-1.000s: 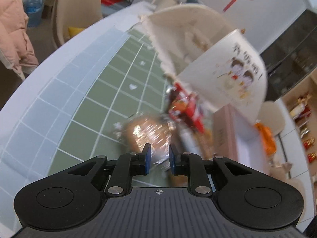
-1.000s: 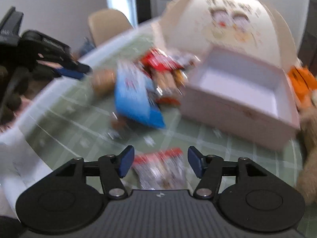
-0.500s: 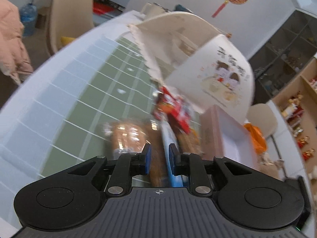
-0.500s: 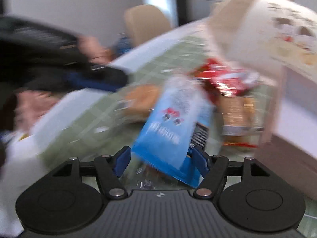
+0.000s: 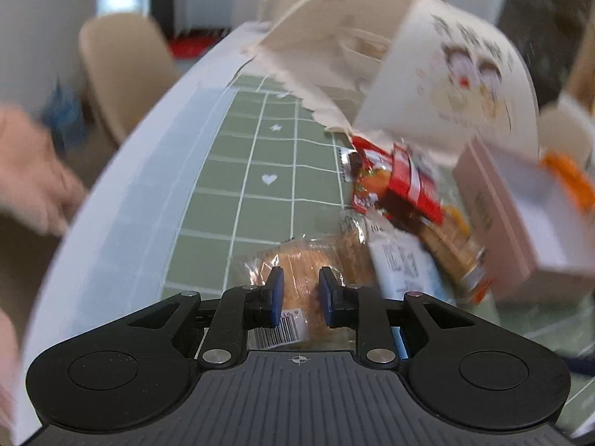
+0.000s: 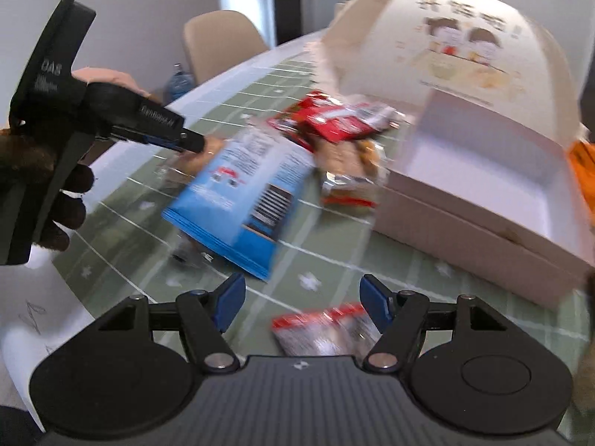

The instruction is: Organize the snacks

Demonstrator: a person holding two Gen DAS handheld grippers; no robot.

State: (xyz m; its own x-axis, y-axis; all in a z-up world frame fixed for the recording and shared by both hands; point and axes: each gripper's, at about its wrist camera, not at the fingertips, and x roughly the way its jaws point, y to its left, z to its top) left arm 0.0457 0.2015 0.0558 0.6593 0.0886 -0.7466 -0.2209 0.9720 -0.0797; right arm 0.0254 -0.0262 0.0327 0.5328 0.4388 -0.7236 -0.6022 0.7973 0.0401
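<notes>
Snacks lie heaped on the green checked tablecloth [image 5: 267,156]: a clear-wrapped bread packet [image 5: 301,260], a blue bag [image 6: 241,193], red packets [image 6: 334,119] and a biscuit packet [image 6: 349,171]. Beside them stands an open pink box [image 6: 483,171], its inside bare. My left gripper [image 5: 301,290] hovers over the bread packet. Its jaws are opening, the gap narrow, and the pads press on nothing. In the right wrist view its tip [image 6: 193,145] sits at the bread, behind the blue bag. My right gripper [image 6: 301,293] is open above a red-and-silver packet [image 6: 323,330].
The box's tall cartoon-printed lid [image 6: 446,37] stands up behind the heap. An orange thing [image 6: 580,171] lies right of the box. A beige chair [image 5: 119,70] stands past the table's white left edge. A hand [image 6: 55,193] holds the left gripper's grip.
The left gripper rolled and came down over the bread packet, which now lies right under its fingers. The right gripper swung from the blue bag back over the red-and-silver packet.
</notes>
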